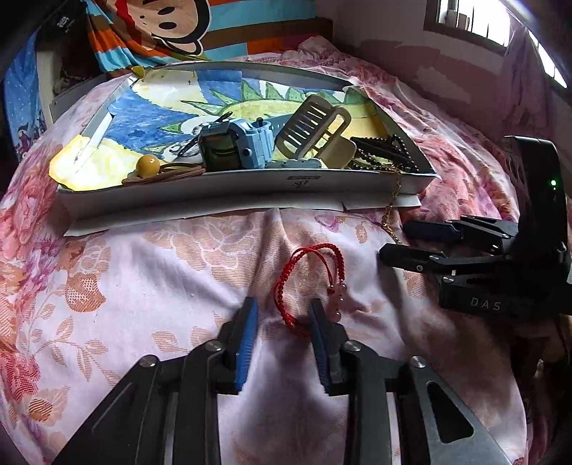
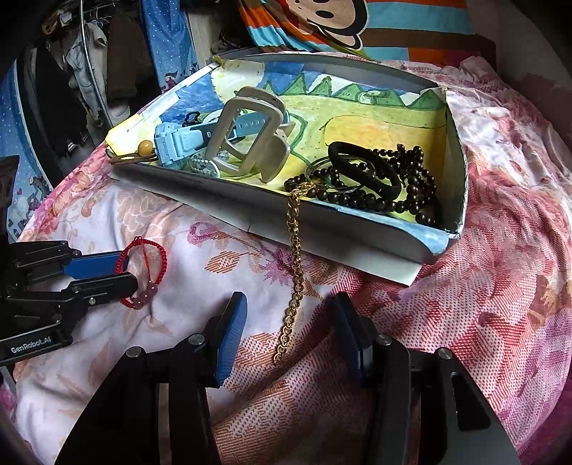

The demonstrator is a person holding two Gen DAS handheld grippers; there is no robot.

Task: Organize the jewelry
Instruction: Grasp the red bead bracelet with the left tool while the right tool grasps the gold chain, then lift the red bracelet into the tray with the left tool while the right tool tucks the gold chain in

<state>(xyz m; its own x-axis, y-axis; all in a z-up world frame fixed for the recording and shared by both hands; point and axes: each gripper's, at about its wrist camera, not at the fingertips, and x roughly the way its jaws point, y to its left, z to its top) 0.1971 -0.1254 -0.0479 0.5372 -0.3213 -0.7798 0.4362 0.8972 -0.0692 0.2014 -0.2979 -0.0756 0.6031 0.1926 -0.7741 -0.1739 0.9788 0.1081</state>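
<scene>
Straddling the red bracelet [image 1: 310, 286], the left gripper [image 1: 284, 314] is sitting low on the pink floral bedspread [image 1: 143, 286]. Its blue pads [image 1: 246, 339] are standing either side of the cord's near loop, and in the left wrist view a sliver of fabric is showing on each side, so the fingers are not yet pinching it. From the right wrist view the cord is looping around both finger tips, its pink beads [image 2: 146, 295] lying just beside the lower one, and "GenRobot.AI" is reading clearly on that gripper's body.

Over to the right gripper [image 2: 289, 314]: fingers parted, nothing clamped, the free end of the gold chain [image 2: 295, 279] lying on the bedspread between them. "DAS" is showing on its housing in the left wrist view, with a green light glowing above.

The chain is trailing up over the tray [image 2: 250, 211] wall. Inside the tray are lying dark beads [image 2: 414, 179], a black hair tie [image 2: 364, 168], a beige claw clip [image 2: 246, 136], a blue watch [image 2: 186, 141] and a yellow bead [image 2: 146, 146]. A small mark is printed on the tray's front wall, too small to read. Behind, a striped monkey cloth [image 2: 339, 21] is hanging.
</scene>
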